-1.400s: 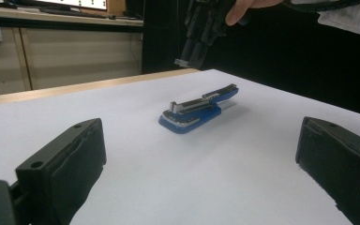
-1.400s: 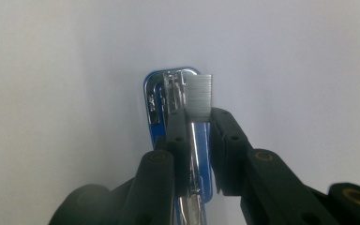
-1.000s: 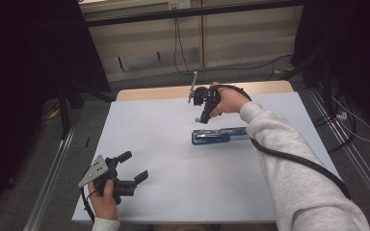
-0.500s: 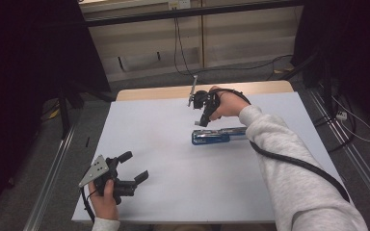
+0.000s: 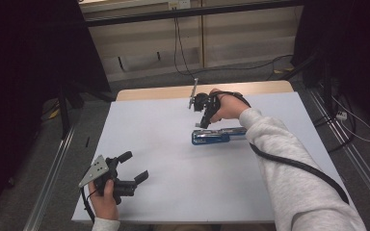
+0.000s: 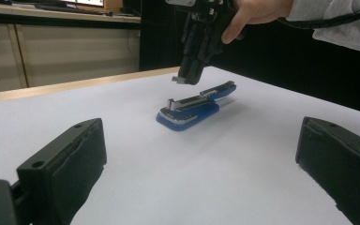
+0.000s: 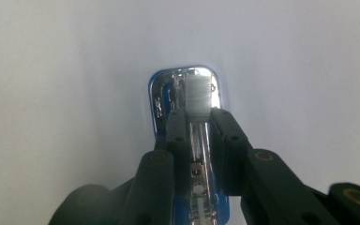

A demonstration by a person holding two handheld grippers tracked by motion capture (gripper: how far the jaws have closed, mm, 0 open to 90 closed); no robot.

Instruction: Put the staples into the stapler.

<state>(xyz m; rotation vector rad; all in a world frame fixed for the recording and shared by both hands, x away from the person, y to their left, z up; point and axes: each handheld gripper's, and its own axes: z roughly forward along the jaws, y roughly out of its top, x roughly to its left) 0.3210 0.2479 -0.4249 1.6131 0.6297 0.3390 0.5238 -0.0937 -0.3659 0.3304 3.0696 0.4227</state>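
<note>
**A:** High view first. What's on the bench [image 5: 173, 192]?

**B:** A blue stapler [image 5: 217, 136] lies right of centre on the white surface, lengthwise across the frame. The right gripper [image 5: 204, 124] points down at its left end from just above, with the right hand [image 5: 229, 107] behind it. The left gripper [image 5: 135, 166] sits at the lower left, well apart from the stapler, held by the left hand [image 5: 107, 199]. Its fingers are spread apart with nothing between them.

**A:** And the left gripper view?

**B:** Its two black fingers [image 6: 65, 164] stand wide at the bottom corners, over bare bench. The stapler [image 6: 190, 110] is in the middle distance. The right gripper [image 6: 186, 77] hangs over the stapler's near end with a small grey strip of staples [image 6: 180, 79] at its tip, clear of the stapler.

**A:** The right gripper view?

**B:** The fingers [image 7: 178, 136] are nearly together, clamped on the strip of staples [image 7: 198, 96], whose ribbed pale end sticks out past them. Straight below lies the stapler [image 7: 161, 98] with its shiny metal staple channel facing up, at the centre of the frame.

**A:** Anything in that channel?

**B:** I cannot tell, because the strip and the fingers cover most of it.
</note>
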